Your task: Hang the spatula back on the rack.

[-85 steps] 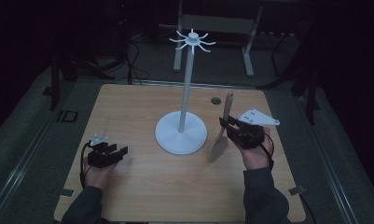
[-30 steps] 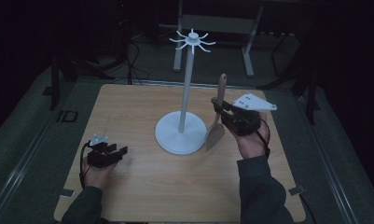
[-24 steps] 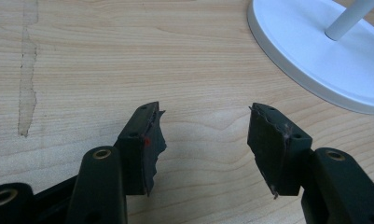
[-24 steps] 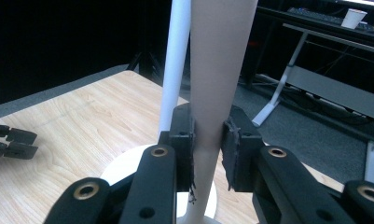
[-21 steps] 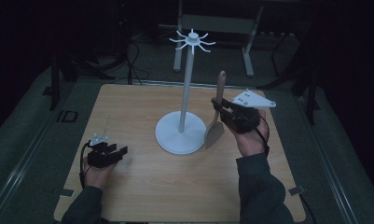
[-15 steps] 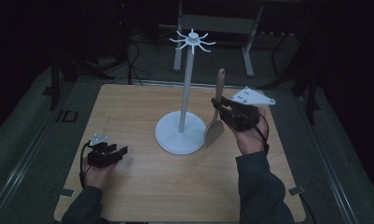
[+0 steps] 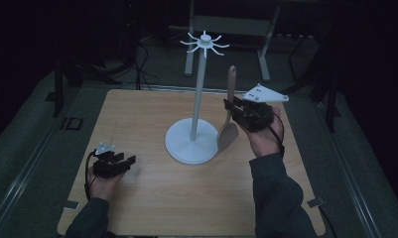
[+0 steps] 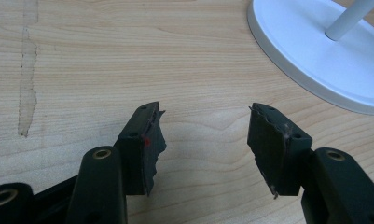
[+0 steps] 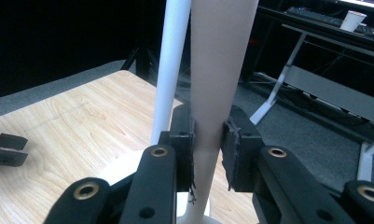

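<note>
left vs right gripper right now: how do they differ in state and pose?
The left gripper has its jaws open with nothing between them; the right gripper is shut on the wooden spatula, held about upright. The left gripper sits low at the table near its left front; the right gripper is raised beside the white stand. Both are black two-jaw tools, each held in a hand.

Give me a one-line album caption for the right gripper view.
Black tongs clamp a pale wooden spatula's handle upright beside a white stand's pole, above a light wooden table.
</note>
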`<state>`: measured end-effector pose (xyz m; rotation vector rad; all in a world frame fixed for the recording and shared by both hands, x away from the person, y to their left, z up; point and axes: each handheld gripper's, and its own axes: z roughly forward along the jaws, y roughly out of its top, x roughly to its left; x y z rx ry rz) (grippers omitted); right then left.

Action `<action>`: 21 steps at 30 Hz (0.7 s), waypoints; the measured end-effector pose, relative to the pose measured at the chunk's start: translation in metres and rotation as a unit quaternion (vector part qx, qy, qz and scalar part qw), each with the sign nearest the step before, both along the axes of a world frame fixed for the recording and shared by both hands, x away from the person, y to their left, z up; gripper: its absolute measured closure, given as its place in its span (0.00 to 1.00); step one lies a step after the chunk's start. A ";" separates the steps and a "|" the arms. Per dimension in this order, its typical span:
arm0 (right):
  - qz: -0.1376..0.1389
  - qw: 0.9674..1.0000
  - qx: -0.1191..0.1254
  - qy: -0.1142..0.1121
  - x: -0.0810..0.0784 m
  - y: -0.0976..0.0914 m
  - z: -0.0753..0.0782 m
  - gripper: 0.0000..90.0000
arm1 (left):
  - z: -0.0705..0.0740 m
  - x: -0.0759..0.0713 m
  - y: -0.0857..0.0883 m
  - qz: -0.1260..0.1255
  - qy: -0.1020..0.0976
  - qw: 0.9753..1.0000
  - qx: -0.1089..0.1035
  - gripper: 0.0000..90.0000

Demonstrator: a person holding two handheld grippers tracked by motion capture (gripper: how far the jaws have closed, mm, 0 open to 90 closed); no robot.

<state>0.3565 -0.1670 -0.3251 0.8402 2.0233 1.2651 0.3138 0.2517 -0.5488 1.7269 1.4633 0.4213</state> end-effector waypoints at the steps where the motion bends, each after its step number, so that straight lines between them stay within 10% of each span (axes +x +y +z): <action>1: 0.000 1.000 0.000 0.000 0.000 0.000 0.000 0.84 | 0.000 0.000 0.000 0.000 0.000 1.000 0.000 0.50; 21: -0.007 1.000 0.007 0.015 0.022 0.018 0.020 0.84 | 0.000 0.000 0.001 0.001 0.000 1.000 -0.003 0.50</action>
